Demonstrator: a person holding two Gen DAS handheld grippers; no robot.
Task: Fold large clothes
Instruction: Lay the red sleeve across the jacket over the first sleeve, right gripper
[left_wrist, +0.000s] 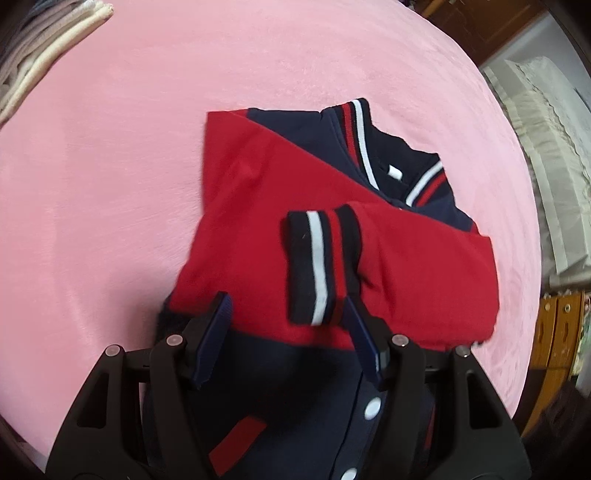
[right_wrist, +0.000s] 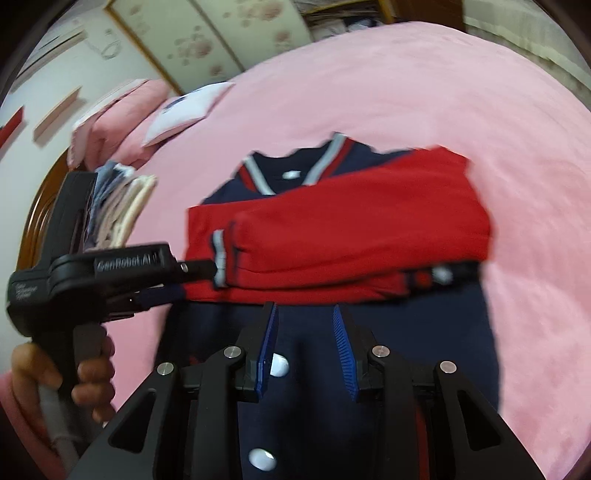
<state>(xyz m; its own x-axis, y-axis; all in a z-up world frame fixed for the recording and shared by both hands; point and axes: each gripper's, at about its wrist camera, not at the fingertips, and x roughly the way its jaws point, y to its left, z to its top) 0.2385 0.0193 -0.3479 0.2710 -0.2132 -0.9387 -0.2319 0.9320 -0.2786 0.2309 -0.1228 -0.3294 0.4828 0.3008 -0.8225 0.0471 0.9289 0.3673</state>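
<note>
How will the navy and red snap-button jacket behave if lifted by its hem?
The navy and red snap-button jacket is probably floppy: its red sleeves lie folded across the chest and would likely slide off. It looks fairly thick, so moderately heavy.

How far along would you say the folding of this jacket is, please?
Done: both red sleeves lie folded across the chest of the jacket, cuff on top. In hand: nothing; the left gripper and right gripper hover open above the lower body. Left: folding the lower half up toward the collar.
</note>
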